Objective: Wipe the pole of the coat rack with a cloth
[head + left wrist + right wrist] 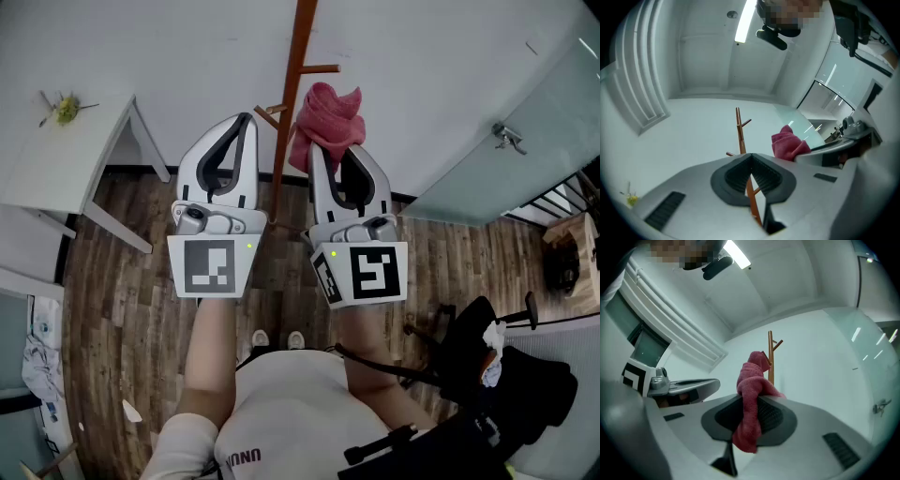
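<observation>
Left gripper: the jaws are brought together at the tips, and nothing is clamped. In its own view a slit is left below the meeting pads, and the pole is seen through it, behind the jaws.
Right gripper: it is closed on the cloth. In its own view the fabric is pinched between the dark pads.
Cloth: pink-red and bunched. One lump is pushed up past the jaw tips towards 12 o'clock; a tail is hung down inside the jaws towards 6 o'clock. From the left gripper view it is seen at 3 o'clock of the pole.
Pole: orange-brown wood, upright against the wall. In the head view it is placed between the two grippers, at 12 o'clock of the person. The cloth is held just beside it, at its 3 o'clock; contact cannot be judged. In the right gripper view its top is seen just behind the cloth.
Pegs: short branches are set off the pole to both sides.
Forearms: both are stretched forward from 6 o'clock.
Floor: dark wood planks.
Table: white, at 10 o'clock.
Door: frosted glass, at 2 o'clock.
</observation>
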`<state>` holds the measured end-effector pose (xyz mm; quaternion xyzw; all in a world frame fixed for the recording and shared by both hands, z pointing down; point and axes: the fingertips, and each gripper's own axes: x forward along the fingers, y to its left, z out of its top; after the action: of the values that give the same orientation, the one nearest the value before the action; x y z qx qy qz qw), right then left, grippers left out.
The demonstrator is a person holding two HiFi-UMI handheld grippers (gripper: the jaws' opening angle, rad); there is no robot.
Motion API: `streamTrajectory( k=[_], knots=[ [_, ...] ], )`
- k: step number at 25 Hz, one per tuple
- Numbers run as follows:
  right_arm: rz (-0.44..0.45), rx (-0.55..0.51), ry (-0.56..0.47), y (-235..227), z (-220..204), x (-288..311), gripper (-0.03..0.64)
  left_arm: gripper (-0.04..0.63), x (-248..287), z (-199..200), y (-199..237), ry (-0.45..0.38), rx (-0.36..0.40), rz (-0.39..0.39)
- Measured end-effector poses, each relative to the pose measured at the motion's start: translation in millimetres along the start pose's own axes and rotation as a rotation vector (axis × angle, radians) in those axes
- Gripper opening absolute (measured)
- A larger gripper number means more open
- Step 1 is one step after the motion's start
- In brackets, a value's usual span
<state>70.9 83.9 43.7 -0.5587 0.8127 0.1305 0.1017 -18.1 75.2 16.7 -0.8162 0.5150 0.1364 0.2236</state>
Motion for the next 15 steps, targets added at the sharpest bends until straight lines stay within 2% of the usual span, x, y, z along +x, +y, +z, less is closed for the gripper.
streamTrajectory(
  k=[15],
  knots=[
    [-0.011, 0.009, -0.011, 1.4, 4.1, -11.1, 0.083, 0.012, -9.4, 6.4, -8.0, -0.002, 0.009, -0.010]
  ],
)
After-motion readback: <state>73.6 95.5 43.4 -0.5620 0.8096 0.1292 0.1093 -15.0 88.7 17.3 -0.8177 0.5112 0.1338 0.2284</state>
